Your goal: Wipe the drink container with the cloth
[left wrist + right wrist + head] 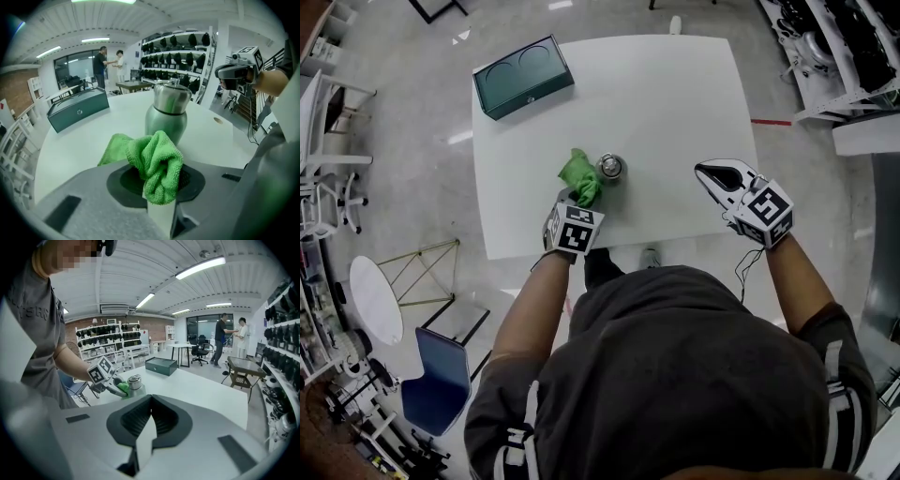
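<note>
Desk (675, 94): white and smooth. In my judgement, anything pushed sideways on it may slide instead of staying put.

Teal case (522, 77): lies at the far left corner, well apart from the work, so it is unlikely to interfere.

Right hand-held gripper (705, 172): jaws pressed together with nothing between them. It hovers near the desk's right edge, well apart from the container. Here lies the main hazard: nothing steadies the container.

Left hand-held gripper (159, 199): jaws clamped on the cloth and aimed at the container. A firm sideways wipe from here could knock over the free-standing bottle or drive it toward the far side.

Drink container (611, 169): a steel bottle with its cap on. It stands upright near the middle of the desk's near half, unheld. It looks tall and narrow, so a push high on its body would probably tip it.

Cloth (150, 164): green, bunched into a wad, just beside the container. I cannot tell whether they are touching. The wad offers little wiping face, and drag on the metal could pull it out of the jaws.
</note>
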A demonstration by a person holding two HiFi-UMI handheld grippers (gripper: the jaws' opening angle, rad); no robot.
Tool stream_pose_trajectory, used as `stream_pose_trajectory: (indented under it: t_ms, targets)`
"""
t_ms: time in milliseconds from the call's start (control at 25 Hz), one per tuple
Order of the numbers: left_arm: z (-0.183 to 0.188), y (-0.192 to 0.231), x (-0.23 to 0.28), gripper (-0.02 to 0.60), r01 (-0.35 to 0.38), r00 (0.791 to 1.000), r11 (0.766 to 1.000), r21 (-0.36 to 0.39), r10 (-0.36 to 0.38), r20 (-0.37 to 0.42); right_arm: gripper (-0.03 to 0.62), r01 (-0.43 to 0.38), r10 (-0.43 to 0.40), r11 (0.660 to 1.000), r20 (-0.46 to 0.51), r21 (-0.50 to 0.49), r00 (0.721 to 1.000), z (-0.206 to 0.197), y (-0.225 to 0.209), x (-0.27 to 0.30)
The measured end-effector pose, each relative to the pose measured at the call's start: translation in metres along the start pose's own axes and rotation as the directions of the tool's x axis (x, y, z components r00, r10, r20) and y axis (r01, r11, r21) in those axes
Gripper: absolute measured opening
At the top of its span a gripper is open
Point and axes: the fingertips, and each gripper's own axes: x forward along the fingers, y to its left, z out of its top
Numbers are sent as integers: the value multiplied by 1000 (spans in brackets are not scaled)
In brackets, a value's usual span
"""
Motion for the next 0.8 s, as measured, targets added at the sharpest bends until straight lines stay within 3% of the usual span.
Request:
stream_pose_trajectory:
  t_ms: [240,520,800]
  targets:
    - [1,-3,-4,86,-49,999,997,-58,49,10,-8,-22,23,1000,23,-18,999,-4,5,-20]
    - [31,-20,-68,86,-57,979,970,-237,102,179,-8,-44,46,998,51,-44,998,-14,17,-47]
    - [35,-16,-63,86,-87,977,968,-236,130,171,-8,-56,58,997,38,-60,998,-20,36,-53]
